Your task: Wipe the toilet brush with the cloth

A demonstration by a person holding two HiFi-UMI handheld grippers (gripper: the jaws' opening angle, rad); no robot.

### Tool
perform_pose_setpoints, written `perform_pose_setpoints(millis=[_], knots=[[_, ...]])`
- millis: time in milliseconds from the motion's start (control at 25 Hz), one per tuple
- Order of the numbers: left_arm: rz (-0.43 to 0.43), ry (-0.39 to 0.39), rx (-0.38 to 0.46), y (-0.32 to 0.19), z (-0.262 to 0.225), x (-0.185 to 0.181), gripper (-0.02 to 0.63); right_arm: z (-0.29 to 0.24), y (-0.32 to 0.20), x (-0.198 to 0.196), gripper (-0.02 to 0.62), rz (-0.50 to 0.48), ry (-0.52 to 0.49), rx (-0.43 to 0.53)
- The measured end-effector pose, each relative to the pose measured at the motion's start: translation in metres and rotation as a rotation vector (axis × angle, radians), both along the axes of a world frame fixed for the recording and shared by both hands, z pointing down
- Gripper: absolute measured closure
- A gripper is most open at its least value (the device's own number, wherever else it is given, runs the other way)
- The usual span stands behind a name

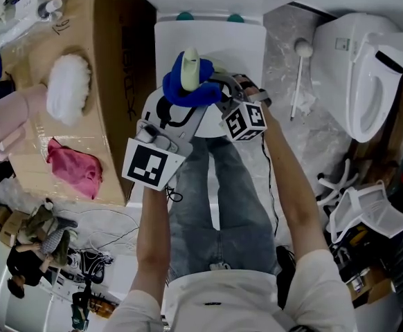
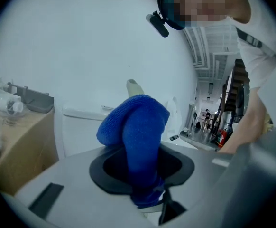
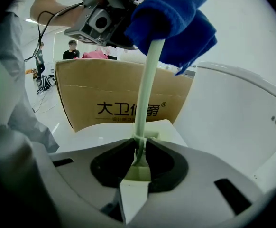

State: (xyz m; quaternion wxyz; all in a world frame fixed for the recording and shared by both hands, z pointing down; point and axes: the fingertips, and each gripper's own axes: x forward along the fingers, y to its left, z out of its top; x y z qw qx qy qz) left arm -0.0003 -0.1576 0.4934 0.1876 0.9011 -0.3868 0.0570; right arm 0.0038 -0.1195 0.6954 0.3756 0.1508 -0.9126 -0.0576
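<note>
My claw (image 3: 139, 145) grips the pale green toilet brush handle (image 3: 148, 87) at lower centre; it rises into the blue cloth (image 3: 176, 18) at the top, cardboard box (image 3: 95, 99) behind.

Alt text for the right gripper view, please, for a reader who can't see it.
The right tool grips a pale green toilet brush whose shaft rises upward; near its top the left tool holds a blue cloth wrapped round it. A printed cardboard box stands behind.
</note>
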Motion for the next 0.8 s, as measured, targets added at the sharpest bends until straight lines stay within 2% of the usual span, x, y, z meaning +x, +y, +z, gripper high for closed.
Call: perform_pose_setpoints(millis=[400,600,680,800], knots=[[-0.041,0.072,0.032,-0.003,-0.035,-0.015,0.440,0.000,-0.001,-0.001,0.522,0.020,0.008,-0.052],[-0.058,0.062,0.045,0.000,-0.047,-0.022,0.442,-0.001,-0.001,-0.001,0.517,0.026,0.012,-0.088],[-0.072,0.064,0.053,0.001,-0.054,-0.027,0.447,-0.001,-0.002,-0.001,0.514,0.033,0.011,-0.102],[-0.104,0.058,0.077,0.004,-0.066,-0.037,0.499,-0.001,-0.002,-0.001,0.512,0.032,0.016,-0.118]])
